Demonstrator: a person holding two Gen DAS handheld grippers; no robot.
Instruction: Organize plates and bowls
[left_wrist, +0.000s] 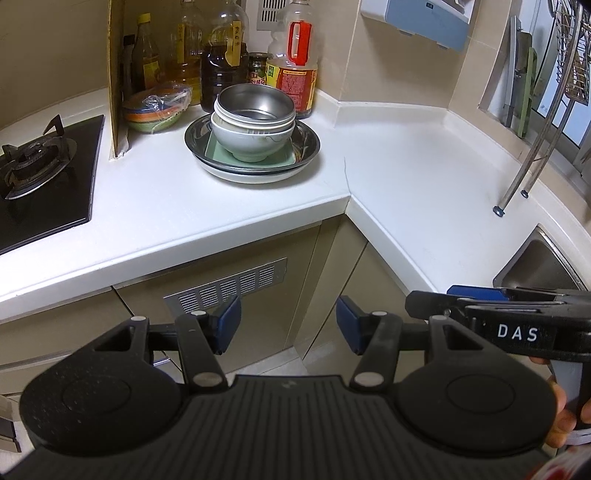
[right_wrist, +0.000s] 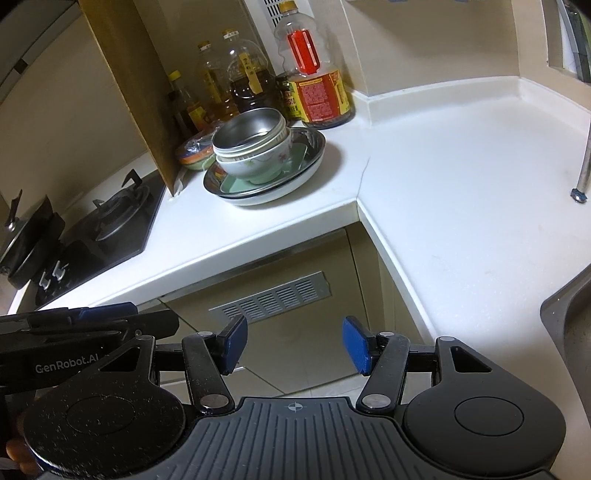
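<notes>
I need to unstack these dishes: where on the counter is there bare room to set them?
Free: the white counter right of the dish stack, bordered by the wall, the rack legs and the sink. Also the front strip between stack and counter edge. Crowded: the corner behind the stack, with bottles and a wrapped bowl; the stove lies left.

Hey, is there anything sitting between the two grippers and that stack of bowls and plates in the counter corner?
Nothing visible blocks it. The left gripper and right gripper, both open, hang off the counter's front edge, and bare white countertop lies before the stack. Bottles stand behind it, a cardboard panel beside it.
</notes>
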